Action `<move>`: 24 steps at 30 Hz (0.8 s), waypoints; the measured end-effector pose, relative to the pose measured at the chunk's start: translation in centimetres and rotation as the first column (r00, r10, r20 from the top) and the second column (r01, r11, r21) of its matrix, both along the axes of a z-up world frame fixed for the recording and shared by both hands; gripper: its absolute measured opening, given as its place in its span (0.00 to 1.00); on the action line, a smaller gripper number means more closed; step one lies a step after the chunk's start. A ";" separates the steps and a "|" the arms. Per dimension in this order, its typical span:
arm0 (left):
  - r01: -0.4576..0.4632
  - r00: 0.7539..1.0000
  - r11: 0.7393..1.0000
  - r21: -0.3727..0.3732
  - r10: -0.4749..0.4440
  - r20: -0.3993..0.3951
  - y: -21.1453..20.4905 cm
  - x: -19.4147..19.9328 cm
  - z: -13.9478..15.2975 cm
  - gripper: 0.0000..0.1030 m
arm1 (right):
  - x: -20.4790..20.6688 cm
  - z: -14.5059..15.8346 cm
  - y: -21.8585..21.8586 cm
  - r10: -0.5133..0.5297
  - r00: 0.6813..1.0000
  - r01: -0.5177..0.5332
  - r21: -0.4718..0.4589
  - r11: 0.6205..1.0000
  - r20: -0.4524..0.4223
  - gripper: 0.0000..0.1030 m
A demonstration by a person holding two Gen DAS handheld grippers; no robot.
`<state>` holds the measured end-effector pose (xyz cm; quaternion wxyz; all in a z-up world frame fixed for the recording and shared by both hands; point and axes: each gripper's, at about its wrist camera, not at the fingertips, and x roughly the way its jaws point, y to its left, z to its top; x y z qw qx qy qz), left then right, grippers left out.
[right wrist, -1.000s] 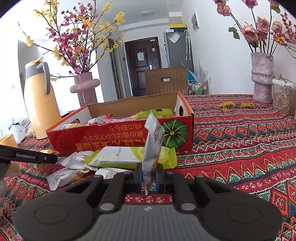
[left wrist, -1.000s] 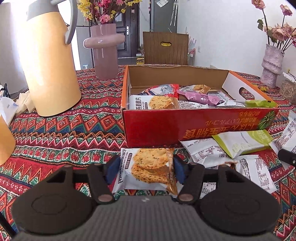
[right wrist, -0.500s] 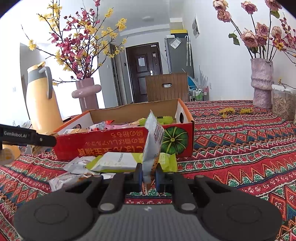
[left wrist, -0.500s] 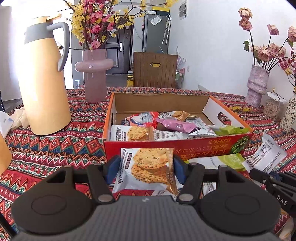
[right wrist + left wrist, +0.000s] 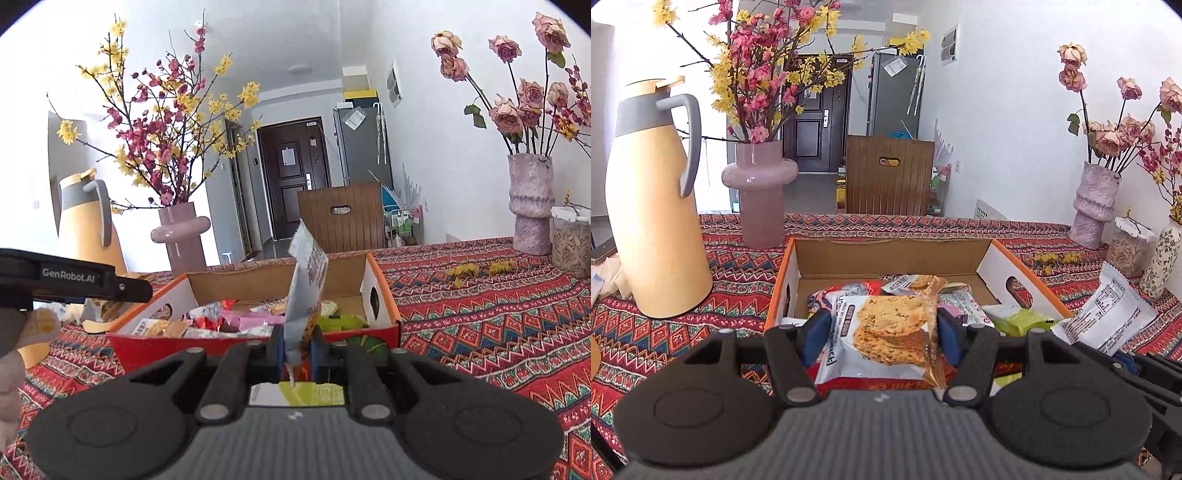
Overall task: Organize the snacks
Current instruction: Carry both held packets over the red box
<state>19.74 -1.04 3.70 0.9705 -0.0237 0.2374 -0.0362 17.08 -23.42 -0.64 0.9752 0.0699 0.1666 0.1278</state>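
— What do you hold now, and where is it?

— In my left gripper [image 5: 878, 330] I hold a cookie packet [image 5: 882, 334]. My jaws stand partly open, and the blue pads press on its two side edges. It hangs flat in the air, just before the near wall of the red cardboard box [image 5: 999, 258]. My right gripper [image 5: 296, 345] is closed almost fully on the lower edge of a thin white snack packet [image 5: 306, 284], which stands upright in front of the same box.

— How do these packets handle?

— I judge both as light. The film is smooth and a little slippery, and the cookies inside are fragile, so I should not squeeze harder. The side seams are the good place to hold the cookie packet. The white packet is soft and bends at the top, so I think it can swing when I move.

— Is there room in the box?

— Yes. The near part is full of other packets, pink, green and red ones, but the far part shows bare cardboard. The walls are low, so I only need to pass over the near rim.

— What is around?

— A yellow thermos jug [image 5: 653, 206] and a pink vase [image 5: 759, 199] stand to the left, well apart from the box. A green packet [image 5: 301, 393] lies on the patterned tablecloth [image 5: 480, 332] under my right jaws. The two grippers are near each other, so I must take care not to bump them.
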 end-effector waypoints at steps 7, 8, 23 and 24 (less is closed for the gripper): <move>-0.029 0.999 1.000 0.007 0.029 0.015 -0.3 2.2 0.9 0.60 | 3.2 2.1 0.6 0.008 0.999 -0.008 0.017 1.000 0.045 0.12; -0.035 0.999 0.999 0.006 0.035 0.015 -0.3 2.6 1.0 0.60 | 3.7 2.4 0.7 0.007 0.999 -0.008 0.019 1.000 0.050 0.12; -0.144 0.990 0.990 -0.001 0.144 -0.005 -0.3 8.2 -1.8 0.60 | 10.4 1.4 2.6 -0.002 1.000 0.002 0.016 1.000 0.005 0.12; -0.145 0.989 0.989 -0.001 0.145 -0.007 -0.4 8.4 -2.2 0.60 | 10.5 1.1 2.6 -0.005 1.000 0.005 0.015 1.000 0.001 0.12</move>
